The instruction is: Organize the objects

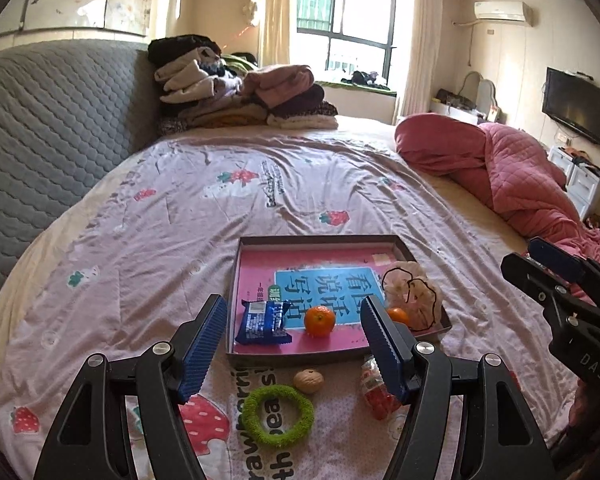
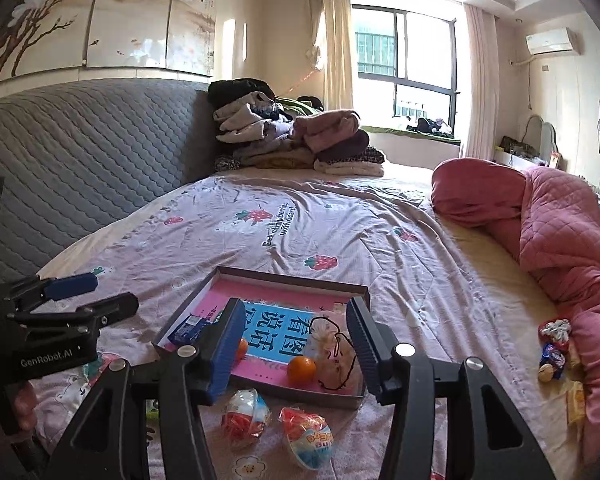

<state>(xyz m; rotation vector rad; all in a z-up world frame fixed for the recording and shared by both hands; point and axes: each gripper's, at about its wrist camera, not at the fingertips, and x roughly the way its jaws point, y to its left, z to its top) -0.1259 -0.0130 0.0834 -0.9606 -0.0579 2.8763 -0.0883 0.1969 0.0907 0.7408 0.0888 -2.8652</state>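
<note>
A shallow pink-lined box tray [image 1: 256, 356] [image 2: 260, 276] lies on the bed. It holds a blue snack packet [image 1: 262, 322], two oranges [image 1: 319, 320] [image 2: 301, 369] and a pale fabric flower with a black cord [image 1: 414, 294] [image 2: 332, 354]. In front of the tray lie a walnut [image 1: 308, 380], a green fuzzy ring [image 1: 278, 416] and two egg-shaped candy packs [image 2: 246, 412] [image 2: 308, 436]. My left gripper [image 1: 292, 344] is open and empty above the tray's near edge. My right gripper [image 2: 292, 348] is open and empty over the tray.
A pink quilt [image 2: 560, 232] lies along the right side, with small snacks [image 2: 554, 350] beside it. Folded clothes [image 1: 236, 92] are stacked at the far end by the grey headboard [image 1: 52, 128]. The strawberry-print sheet [image 1: 220, 208] stretches beyond the tray.
</note>
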